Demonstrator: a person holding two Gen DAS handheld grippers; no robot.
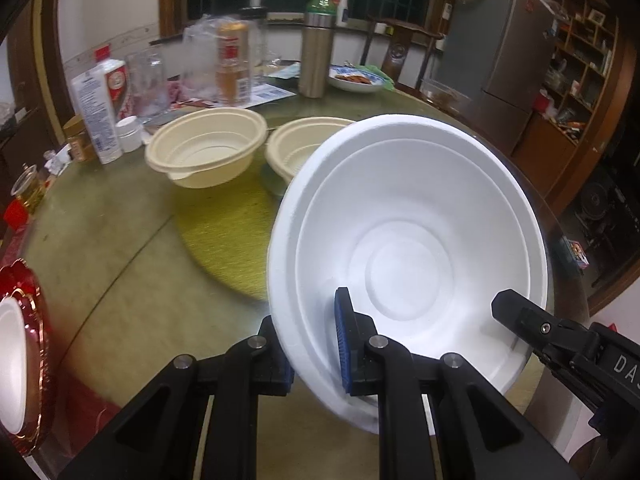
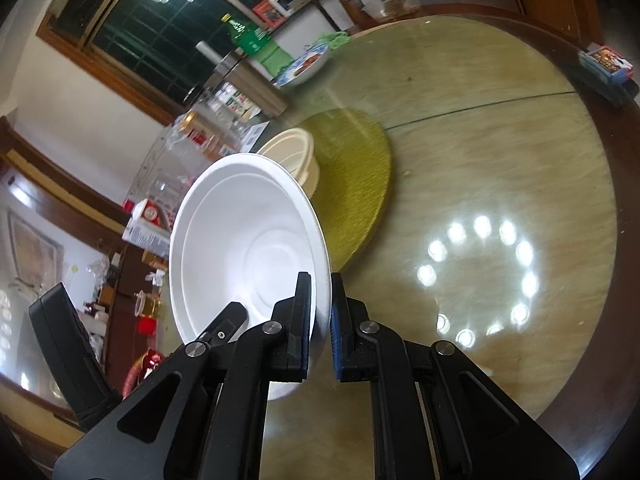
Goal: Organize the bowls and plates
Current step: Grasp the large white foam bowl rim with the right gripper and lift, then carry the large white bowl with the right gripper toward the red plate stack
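Both your claws, left gripper (image 1: 316, 344) and right gripper (image 2: 321, 326), clamped on white bowl (image 1: 408, 256) rim, lifted near two beige bowls (image 1: 208, 148); stacking still pending.

A home dining room: round glass-topped table (image 1: 120, 216), refrigerator (image 1: 500, 52), cluttered shelves (image 1: 580, 60), bottles (image 1: 316, 40).

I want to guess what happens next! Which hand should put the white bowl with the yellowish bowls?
Probably left. Both the left gripper and right gripper pinch the white bowl's rim, but the beige bowls sit nearer the left.
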